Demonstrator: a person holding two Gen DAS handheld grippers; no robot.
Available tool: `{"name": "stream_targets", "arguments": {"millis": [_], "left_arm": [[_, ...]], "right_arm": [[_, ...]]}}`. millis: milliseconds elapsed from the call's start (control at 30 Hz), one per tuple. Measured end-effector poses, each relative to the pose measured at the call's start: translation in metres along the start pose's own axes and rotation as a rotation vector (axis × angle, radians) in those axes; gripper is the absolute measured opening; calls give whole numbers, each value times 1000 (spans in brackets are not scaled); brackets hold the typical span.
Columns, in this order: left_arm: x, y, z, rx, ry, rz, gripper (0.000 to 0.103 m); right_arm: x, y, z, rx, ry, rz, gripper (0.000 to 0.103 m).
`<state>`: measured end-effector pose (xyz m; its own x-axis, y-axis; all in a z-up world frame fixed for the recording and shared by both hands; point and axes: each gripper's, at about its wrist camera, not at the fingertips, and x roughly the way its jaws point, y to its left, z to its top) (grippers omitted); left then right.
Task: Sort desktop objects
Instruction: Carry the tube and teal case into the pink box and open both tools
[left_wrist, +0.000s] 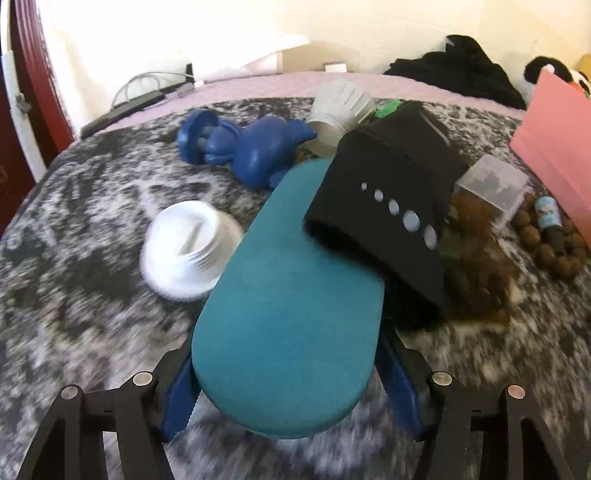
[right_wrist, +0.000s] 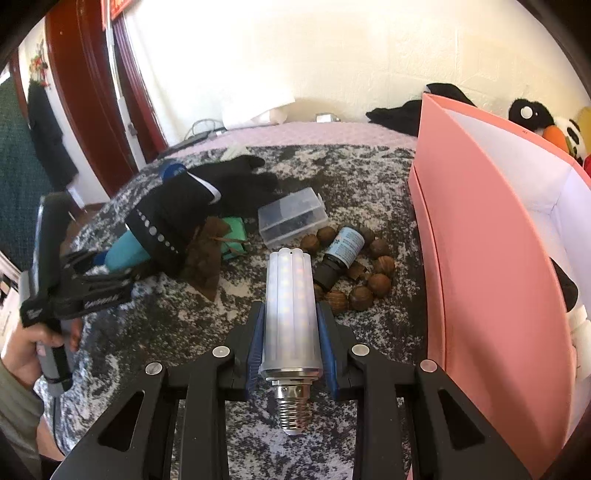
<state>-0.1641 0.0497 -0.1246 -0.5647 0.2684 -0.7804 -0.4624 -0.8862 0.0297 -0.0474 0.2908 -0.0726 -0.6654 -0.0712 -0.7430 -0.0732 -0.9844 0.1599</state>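
My right gripper (right_wrist: 291, 343) is clamped on the light bulb (right_wrist: 290, 306), screw base toward me, lifted over the speckled cloth (right_wrist: 147, 317) beside the pink box (right_wrist: 491, 266). My left gripper (left_wrist: 288, 384) grips the heel of the teal sandal (left_wrist: 284, 295), its black strap (left_wrist: 384, 206) tipped over the clutter.

Risks: the bulb's smooth ribbed body may slip from the pads; swinging it right may knock the box wall. The sandal, held by one end, could sag and sweep the white cap (left_wrist: 188, 247) or the beads (left_wrist: 550, 243).
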Motion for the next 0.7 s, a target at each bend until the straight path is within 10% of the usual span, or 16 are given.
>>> {"name": "stream_targets", "arguments": {"millis": [367,400,467,500,600,700], "left_arm": [[-86,18,-45,36,-56,107,69],[-93,20,-46,24,-65,107,58],[-108,24,-48,-1,-83,109,5],[-105,27,-50,-5,-76,119,0],[-94,35,-56,-14,-46,154,7],[-83,42,-62,-23,-17,189,71]], "right_arm": [[-12,35,-9,-47,-16,65,29],[-13,40,-11,-58,-18,69,29],[-17,50,-16,-79,-20,76,29],[-18,52,-17,-84,-20,78,29],[-22,60,-22,-100,-21,82,29],[-22,61,-24,-100,-17,84,29]]}}
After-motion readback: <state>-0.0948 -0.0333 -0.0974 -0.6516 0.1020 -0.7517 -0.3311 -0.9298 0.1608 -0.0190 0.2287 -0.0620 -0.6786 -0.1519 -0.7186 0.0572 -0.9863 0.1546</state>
